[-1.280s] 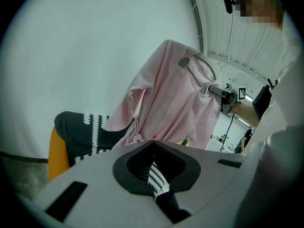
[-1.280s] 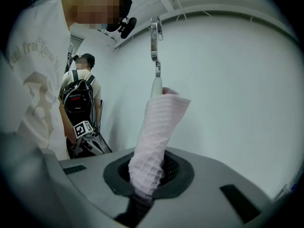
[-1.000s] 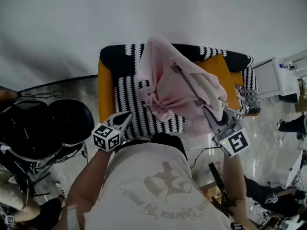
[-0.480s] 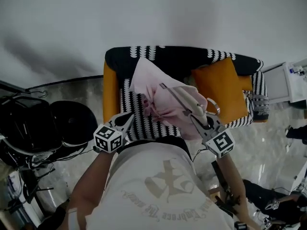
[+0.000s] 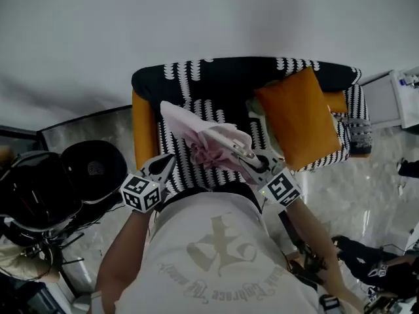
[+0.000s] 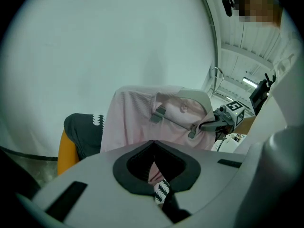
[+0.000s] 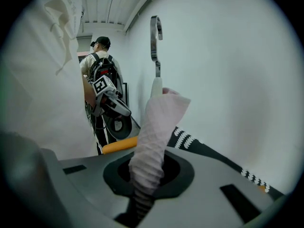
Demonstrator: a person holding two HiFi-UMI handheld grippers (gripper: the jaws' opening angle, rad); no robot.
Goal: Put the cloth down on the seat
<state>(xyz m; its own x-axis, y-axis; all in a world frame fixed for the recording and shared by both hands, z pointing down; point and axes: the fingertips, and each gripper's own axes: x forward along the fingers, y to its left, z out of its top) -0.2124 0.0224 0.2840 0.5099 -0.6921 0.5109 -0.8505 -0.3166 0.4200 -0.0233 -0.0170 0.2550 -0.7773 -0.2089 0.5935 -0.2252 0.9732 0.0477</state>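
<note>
A pink cloth (image 5: 203,139) on a hanger hangs low over the black-and-white patterned seat (image 5: 171,156) of an orange-sided armchair. My right gripper (image 5: 245,159) is shut on a fold of that cloth (image 7: 152,141), and the hanger's metal hook (image 7: 156,32) sticks up beyond its jaws. My left gripper (image 5: 167,164) hovers at the seat's front left edge, shut and holding nothing. In the left gripper view the cloth (image 6: 142,118) and the hanger's clips hang just ahead of its closed jaws (image 6: 153,144).
An orange cushion (image 5: 298,116) leans on the right half of the chair. Black round gear (image 5: 91,169) and cables lie on the floor to the left. A white cabinet (image 5: 406,97) stands at the right. A person with a backpack (image 7: 100,65) stands behind.
The right gripper has carried the cloth down and to the left, closer to the seat. The left gripper has stayed nearly where it was.
</note>
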